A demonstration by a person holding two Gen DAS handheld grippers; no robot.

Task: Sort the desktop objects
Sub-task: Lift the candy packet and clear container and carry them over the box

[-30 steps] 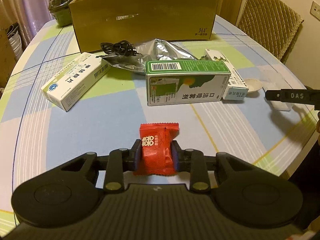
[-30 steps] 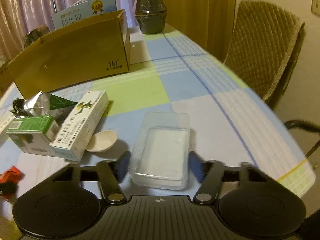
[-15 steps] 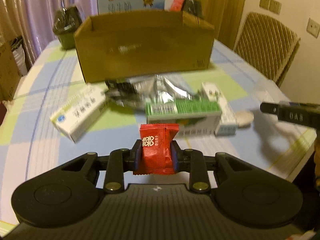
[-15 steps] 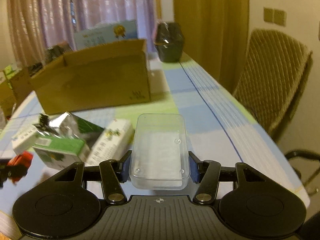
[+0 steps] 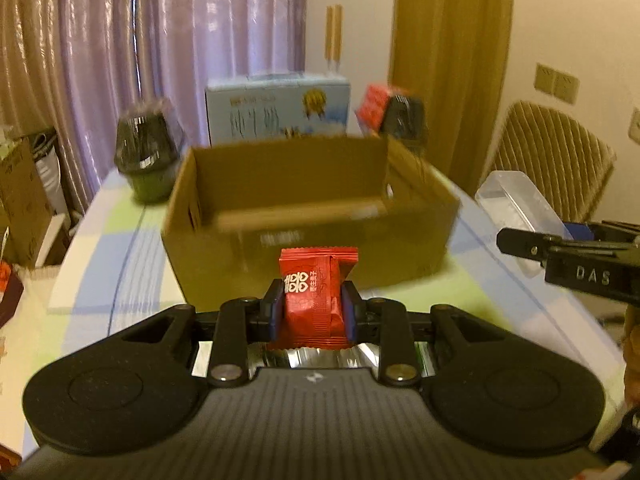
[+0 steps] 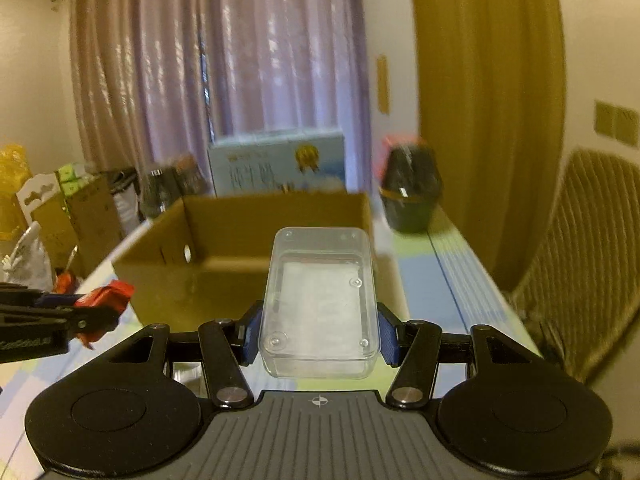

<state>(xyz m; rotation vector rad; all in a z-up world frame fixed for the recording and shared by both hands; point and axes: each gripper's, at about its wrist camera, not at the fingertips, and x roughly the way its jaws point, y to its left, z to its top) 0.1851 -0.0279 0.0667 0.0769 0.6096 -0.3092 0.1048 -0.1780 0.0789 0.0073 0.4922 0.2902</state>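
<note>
Purple curtains now fill the background of the left wrist view, where a second ago the cluttered tabletop did. The left gripper point(image 5: 312, 312) has risen, clenched on the red foil candy packet point(image 5: 314, 300), and the open brown cardboard box point(image 5: 308, 216) sits just ahead, so a drop looks imminent. The box floor is blurred.

From the right wrist, the right gripper point(image 6: 319, 334), likewise lifted, grips the clear rectangular plastic case point(image 6: 320, 304) before the same box point(image 6: 224, 264); remaining desk items lie below view.
</note>
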